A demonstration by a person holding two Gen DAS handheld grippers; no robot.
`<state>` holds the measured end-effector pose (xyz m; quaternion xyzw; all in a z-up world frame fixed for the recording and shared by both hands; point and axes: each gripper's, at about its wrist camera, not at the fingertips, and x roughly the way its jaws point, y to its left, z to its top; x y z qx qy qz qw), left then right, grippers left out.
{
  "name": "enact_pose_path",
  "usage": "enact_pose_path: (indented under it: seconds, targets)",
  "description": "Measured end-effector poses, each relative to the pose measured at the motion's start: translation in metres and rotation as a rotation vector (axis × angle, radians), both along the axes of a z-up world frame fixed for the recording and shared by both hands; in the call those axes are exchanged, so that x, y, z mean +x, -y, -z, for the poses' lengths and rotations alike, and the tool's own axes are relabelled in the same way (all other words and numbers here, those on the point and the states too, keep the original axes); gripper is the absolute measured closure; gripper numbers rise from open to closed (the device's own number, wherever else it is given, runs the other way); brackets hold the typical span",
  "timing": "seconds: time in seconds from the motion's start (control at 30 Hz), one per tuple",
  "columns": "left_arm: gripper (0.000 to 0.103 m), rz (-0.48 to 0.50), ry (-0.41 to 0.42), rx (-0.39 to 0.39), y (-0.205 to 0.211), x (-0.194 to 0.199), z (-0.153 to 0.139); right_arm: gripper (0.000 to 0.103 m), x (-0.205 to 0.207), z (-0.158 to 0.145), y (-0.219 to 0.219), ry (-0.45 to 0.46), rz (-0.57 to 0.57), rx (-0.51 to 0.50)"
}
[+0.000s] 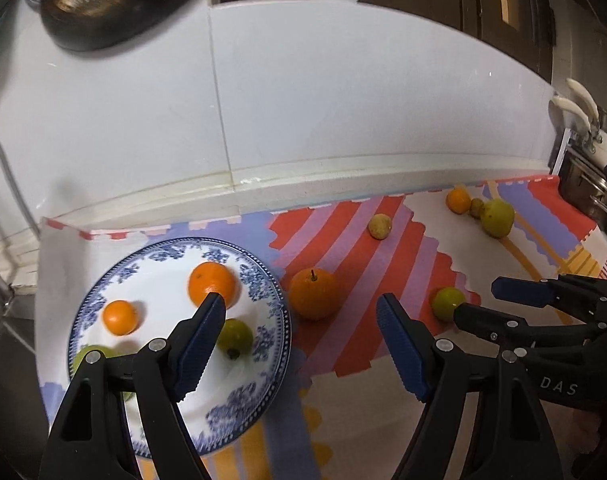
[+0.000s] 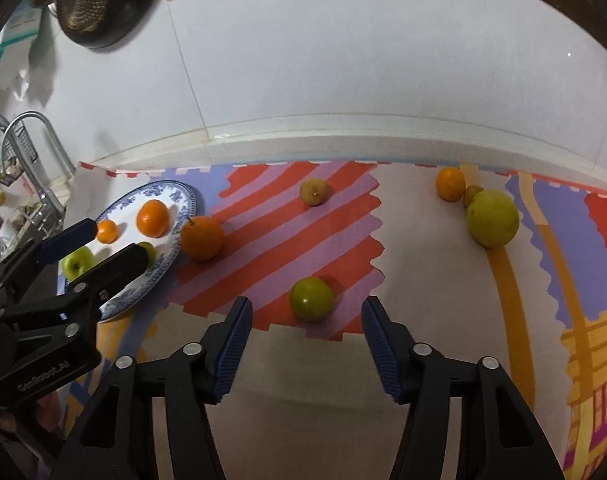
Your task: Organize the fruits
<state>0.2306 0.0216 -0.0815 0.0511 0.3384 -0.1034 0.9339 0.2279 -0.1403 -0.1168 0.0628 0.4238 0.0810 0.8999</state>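
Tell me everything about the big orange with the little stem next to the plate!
The big orange is round, bright and smooth-looking, with a short dark stem sticking up on top. It sits on the red and purple striped part of the mat, right beside the rim of the blue-patterned plate; whether they touch is unclear. Nothing holds it. The left tool hovers open nearby.

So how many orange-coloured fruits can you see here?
4: two on the blue-patterned plate, a small one and a bigger one; one beside the plate's rim; one far back by the wall.
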Motion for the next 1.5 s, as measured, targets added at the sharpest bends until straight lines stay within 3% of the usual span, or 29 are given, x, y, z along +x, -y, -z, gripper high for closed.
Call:
enact_pose_path:
  seconds: [0.23,0.87,1.1,1.5]
  targets:
    - [0.03,0.007,-0.061,-0.005,0.002,0.027,0.018,0.052,0.014,0.014,-0.002,-0.038,0.018,0.018]
    - [0.044,0.0,-0.137,0.03,0.02,0.054,0.043,0.067,0.026,0.031,-0.003,-0.063,0.017,0.037]
    - [0.062,0.011,-0.125,0.052,0.025,0.057,0.041,0.073,0.027,0.032,-0.001,-0.061,0.016,0.044]
    - [0.063,0.018,-0.131,-0.005,0.019,0.043,0.024,0.073,0.023,0.026,0.0,-0.044,0.005,0.068]
